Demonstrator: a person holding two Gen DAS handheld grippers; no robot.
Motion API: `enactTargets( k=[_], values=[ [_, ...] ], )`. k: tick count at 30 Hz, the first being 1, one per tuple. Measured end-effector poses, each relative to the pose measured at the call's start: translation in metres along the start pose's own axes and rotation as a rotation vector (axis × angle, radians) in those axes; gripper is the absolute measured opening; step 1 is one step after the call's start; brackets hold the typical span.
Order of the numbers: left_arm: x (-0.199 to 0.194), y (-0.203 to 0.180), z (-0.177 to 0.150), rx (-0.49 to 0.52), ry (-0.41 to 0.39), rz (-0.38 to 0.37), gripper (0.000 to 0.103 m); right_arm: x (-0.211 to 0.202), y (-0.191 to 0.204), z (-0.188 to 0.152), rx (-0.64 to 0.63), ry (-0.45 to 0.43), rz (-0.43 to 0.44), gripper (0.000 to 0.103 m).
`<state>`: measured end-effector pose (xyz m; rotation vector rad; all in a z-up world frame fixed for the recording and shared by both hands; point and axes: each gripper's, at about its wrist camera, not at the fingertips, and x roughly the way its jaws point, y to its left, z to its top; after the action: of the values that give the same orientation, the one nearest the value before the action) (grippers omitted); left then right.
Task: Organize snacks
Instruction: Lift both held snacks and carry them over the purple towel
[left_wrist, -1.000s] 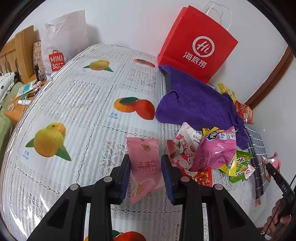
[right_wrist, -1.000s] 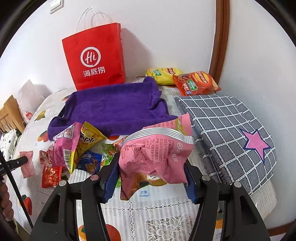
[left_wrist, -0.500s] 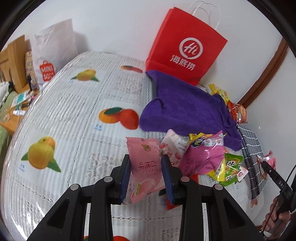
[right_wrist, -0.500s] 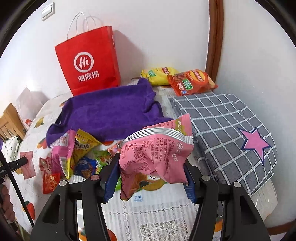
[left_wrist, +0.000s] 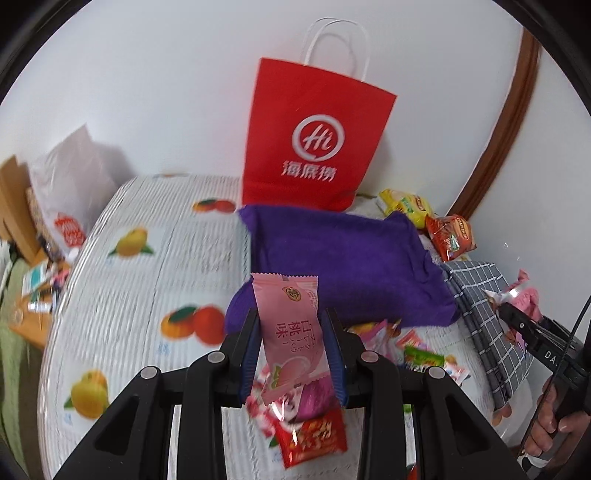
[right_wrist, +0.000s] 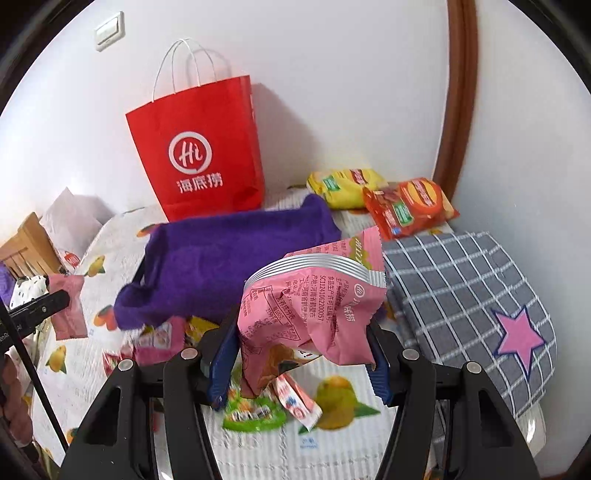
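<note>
We log a red paper bag (left_wrist: 317, 144) printed "Hi 海底捞". Left hand-held gripper (left_wrist: 291, 350) clamps a pink peach-flavour sachet (left_wrist: 290, 328); right hand-held gripper (right_wrist: 299, 350) pinches a crumpled pink 海底捞 pouch (right_wrist: 314, 295). Both now ride higher above the counter's snack pile (left_wrist: 413, 350) than before.

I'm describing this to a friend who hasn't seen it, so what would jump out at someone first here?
The bright red paper bag standing against the white wall at the back, with a purple cloth tray right in front of it. Nearer, each gripper is shut on a pink snack packet: the left gripper on a slim peach-picture packet, the right gripper on a crumpled pink pouch. Loose snack wrappers litter the fruit-print tablecloth below.
</note>
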<state>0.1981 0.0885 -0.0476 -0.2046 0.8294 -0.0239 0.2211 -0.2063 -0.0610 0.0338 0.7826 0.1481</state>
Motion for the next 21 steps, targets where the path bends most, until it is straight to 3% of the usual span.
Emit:
enactTargets(
  k=[21],
  values=[
    [0.074, -0.030, 0.081, 0.083, -0.005, -0.032, 0.031, 0.073, 0.028, 0.082, -0.062, -0.006, 0.002, 0.060]
  ],
)
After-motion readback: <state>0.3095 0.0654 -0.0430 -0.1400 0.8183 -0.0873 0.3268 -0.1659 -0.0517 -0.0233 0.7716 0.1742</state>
